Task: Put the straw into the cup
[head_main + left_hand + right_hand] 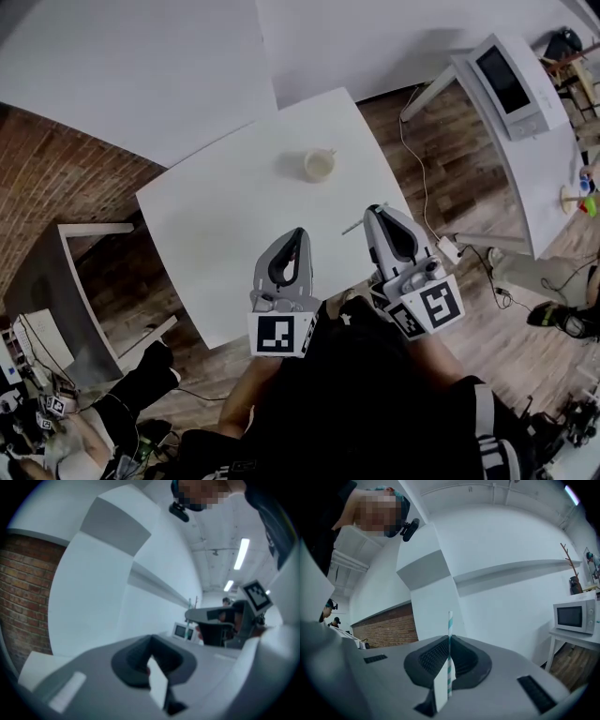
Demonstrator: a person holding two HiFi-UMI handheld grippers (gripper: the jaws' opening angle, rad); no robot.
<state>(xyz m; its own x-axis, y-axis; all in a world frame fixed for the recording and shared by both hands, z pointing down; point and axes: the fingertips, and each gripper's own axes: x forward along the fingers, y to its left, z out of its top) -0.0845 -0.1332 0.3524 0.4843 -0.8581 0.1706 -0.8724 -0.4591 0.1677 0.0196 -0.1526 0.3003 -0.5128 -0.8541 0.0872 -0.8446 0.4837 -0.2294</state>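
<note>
A pale cup (319, 165) stands upright on the far half of the white square table (216, 225). My right gripper (374, 215) hovers over the table's near right edge, short of the cup. It is shut on a teal-and-white striped straw (450, 639), which stands up between the closed jaws in the right gripper view; a short end of the straw (352, 227) pokes out to the left. My left gripper (297, 236) is beside it over the near edge, shut with nothing held. Both gripper views look up at walls, so neither shows the cup.
A microwave (506, 82) sits on a white side table (553, 178) at the right, with a power strip (448, 249) and cables on the wooden floor beside it. A grey stand (52, 281) is left of the table. A person's dark-sleeved arms fill the bottom.
</note>
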